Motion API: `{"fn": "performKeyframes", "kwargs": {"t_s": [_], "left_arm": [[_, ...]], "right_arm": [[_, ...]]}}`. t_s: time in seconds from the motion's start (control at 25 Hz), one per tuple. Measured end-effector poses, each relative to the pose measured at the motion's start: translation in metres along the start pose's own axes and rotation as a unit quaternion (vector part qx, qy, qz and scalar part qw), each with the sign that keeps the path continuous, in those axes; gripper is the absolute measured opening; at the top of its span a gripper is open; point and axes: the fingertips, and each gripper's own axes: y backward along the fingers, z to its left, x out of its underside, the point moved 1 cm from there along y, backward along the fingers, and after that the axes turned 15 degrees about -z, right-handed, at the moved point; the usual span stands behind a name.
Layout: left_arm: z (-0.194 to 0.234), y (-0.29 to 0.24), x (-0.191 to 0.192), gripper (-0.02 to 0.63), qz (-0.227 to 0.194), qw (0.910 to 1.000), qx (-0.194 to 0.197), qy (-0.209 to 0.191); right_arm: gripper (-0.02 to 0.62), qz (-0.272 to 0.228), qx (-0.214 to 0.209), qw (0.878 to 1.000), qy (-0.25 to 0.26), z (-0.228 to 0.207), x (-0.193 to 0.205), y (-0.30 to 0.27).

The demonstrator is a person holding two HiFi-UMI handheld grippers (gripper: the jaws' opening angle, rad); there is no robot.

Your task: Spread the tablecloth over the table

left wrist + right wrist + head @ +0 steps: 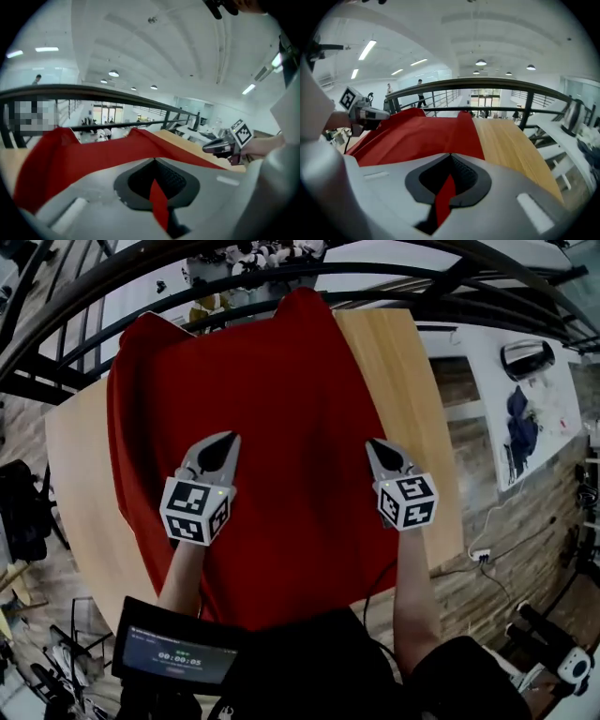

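A red tablecloth lies over the middle of a light wooden table, its far edge bunched into two peaks near the railing. Bare wood shows on both sides of it. My left gripper is shut on the cloth's near part; a red strip of cloth runs between the jaws in the left gripper view. My right gripper is shut on the cloth near its right edge, with red fabric pinched between its jaws in the right gripper view. Both grippers point away from me, side by side.
A black metal railing curves along the table's far side. A white side table with a dark bowl and other items stands at right. A small screen hangs at my waist. Dark gear sits on the floor at left.
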Motion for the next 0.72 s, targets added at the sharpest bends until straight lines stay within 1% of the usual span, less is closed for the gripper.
{"fn": "performKeyframes", "kwargs": {"t_s": [0.04,0.12,0.2,0.28,0.36,0.44,0.48,0.52,0.56,0.64,0.72], "left_arm": [[-0.036,-0.002,0.016,0.006,0.009,0.9996,0.019,0.017],[-0.11,-0.003,0.05,0.006,0.029,0.9971,0.059,0.037],[-0.175,-0.002,0.078,0.006,0.046,0.9937,0.092,0.044],[-0.224,-0.001,0.101,0.006,0.064,0.9912,0.107,0.046],[-0.261,0.002,0.124,0.006,0.088,0.9894,0.106,0.047],[-0.28,0.009,0.145,0.006,0.113,0.9891,0.089,0.035],[-0.283,0.01,0.153,0.007,0.121,0.9896,0.074,0.027],[-0.282,0.008,0.158,0.009,0.127,0.9902,0.056,0.021],[-0.28,0.006,0.163,0.015,0.131,0.9905,0.035,0.02],[-0.274,0.001,0.17,0.024,0.141,0.9895,-0.009,0.03],[-0.27,0.0,0.181,0.038,0.155,0.9854,-0.046,0.055]], "right_arm": [[0.009,-0.002,0.016,1.0,-0.015,-0.007,0.01,0.022],[0.009,-0.006,0.049,0.998,-0.043,-0.019,0.031,0.066],[0.01,0.003,0.076,0.996,-0.045,-0.03,0.052,0.104],[0.009,0.015,0.086,0.995,-0.041,-0.045,0.068,0.126],[0.01,0.02,0.08,0.995,-0.053,-0.058,0.084,0.136],[0.014,0.023,0.059,0.995,-0.075,-0.064,0.098,0.132],[0.068,0.027,0.044,0.995,-0.084,-0.065,0.102,0.125],[0.14,0.035,0.028,0.995,-0.09,-0.067,0.106,0.116],[0.158,0.048,0.016,0.995,-0.092,-0.069,0.111,0.108],[0.156,0.085,0.008,0.993,-0.085,-0.072,0.126,0.097],[0.099,0.108,0.003,0.991,-0.08,-0.071,0.137,0.094]]}}
